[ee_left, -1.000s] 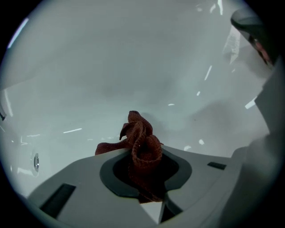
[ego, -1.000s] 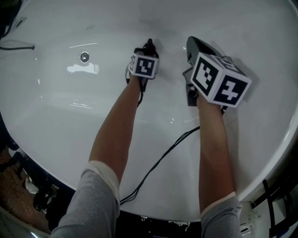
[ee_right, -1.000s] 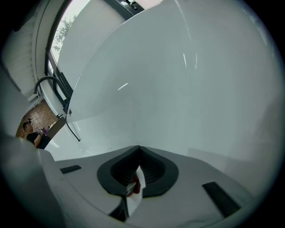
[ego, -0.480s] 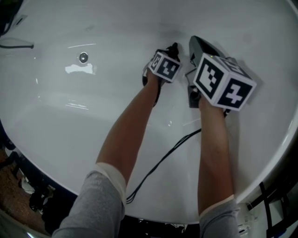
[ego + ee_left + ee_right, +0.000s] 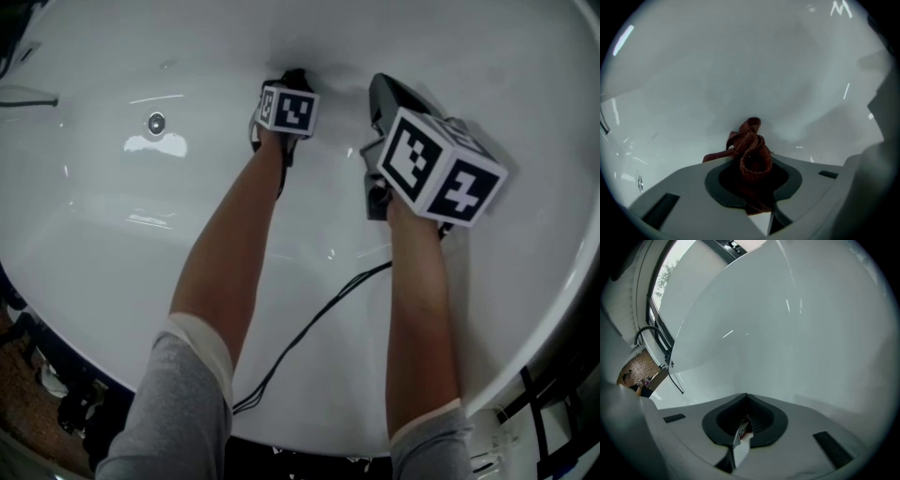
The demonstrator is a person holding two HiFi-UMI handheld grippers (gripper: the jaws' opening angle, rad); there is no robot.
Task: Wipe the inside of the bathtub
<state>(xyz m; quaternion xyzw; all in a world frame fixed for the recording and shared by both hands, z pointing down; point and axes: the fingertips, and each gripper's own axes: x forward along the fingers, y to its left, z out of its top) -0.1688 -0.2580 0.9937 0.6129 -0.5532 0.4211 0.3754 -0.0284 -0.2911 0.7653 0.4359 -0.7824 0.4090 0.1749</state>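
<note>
The white bathtub (image 5: 112,244) fills the head view. My left gripper (image 5: 294,79) reaches down onto the tub's inner surface near the far wall. In the left gripper view its jaws (image 5: 754,180) are shut on a crumpled dark red cloth (image 5: 751,146), which presses against the white tub wall (image 5: 740,70). My right gripper (image 5: 379,97) hovers just to the right, higher up. Its jaws (image 5: 746,414) are closed, with only a small white tag showing between them, and they face bare tub wall (image 5: 797,333).
A round metal fitting (image 5: 155,123) sits in the tub wall at the left. A black cable (image 5: 309,328) trails across the tub floor from the grippers to the near rim. Beyond the tub's edge are a curved dark pipe (image 5: 644,331) and a window.
The left gripper with the cloth swept to the right across the tub surface, then back to the left and slightly farther away. The right gripper barely moved.
</note>
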